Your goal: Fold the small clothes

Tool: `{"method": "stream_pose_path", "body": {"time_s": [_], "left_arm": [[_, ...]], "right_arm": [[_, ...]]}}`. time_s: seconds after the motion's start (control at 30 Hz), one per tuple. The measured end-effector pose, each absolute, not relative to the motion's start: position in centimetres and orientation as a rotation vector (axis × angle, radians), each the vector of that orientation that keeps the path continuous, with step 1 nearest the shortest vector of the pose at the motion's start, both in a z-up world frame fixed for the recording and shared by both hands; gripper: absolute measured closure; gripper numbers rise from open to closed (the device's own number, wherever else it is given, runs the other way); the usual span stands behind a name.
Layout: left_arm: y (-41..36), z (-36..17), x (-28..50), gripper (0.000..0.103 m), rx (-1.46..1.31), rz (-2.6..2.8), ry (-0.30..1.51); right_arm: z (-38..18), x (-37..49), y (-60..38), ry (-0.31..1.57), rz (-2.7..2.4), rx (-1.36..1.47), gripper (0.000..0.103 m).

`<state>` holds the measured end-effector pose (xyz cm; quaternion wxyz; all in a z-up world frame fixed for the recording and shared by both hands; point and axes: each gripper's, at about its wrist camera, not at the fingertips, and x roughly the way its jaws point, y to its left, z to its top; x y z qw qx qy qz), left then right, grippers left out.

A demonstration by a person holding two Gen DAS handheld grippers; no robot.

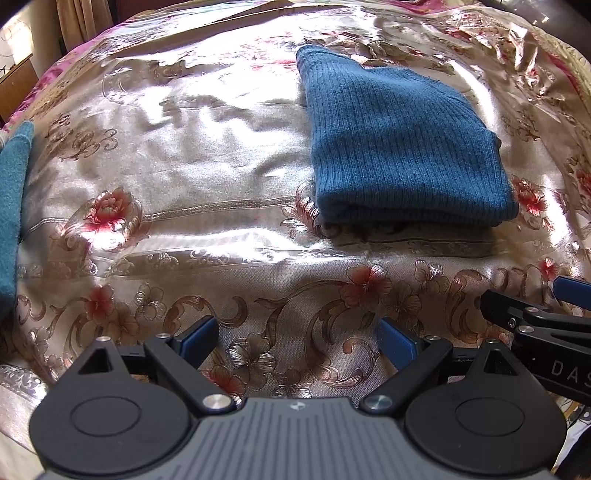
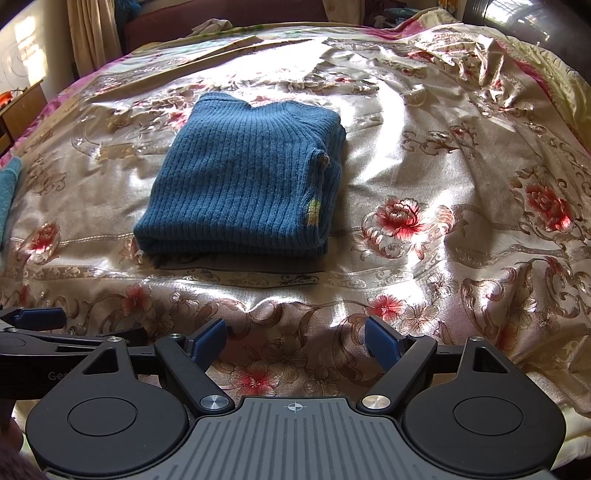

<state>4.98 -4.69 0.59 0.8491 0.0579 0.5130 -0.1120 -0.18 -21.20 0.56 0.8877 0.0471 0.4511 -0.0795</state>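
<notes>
Folded blue sweater (image 2: 243,177) lying flat mid-bed, apparently finished. Left gripper (image 1: 297,341) and right gripper (image 2: 295,338) near the sweater's front edge, fingers spread, holding nothing, probably freed for another garment.

A big bed with a shiny flowery cover (image 2: 424,177) fills the room in bright sun, with a tan curtain (image 2: 94,33) and a wooden table (image 2: 22,107) at the far left.
</notes>
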Motion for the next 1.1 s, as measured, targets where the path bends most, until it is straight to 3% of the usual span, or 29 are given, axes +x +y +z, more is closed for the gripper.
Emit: {"method": "stream_pose_path", "body": {"time_s": [1.1], "left_arm": [[-5.08, 0.82, 4.87, 0.006, 0.140, -0.237, 1.065]], "right_arm": [[0.58, -0.04, -21.24, 0.941, -0.160, 0.104, 0.018]]}}
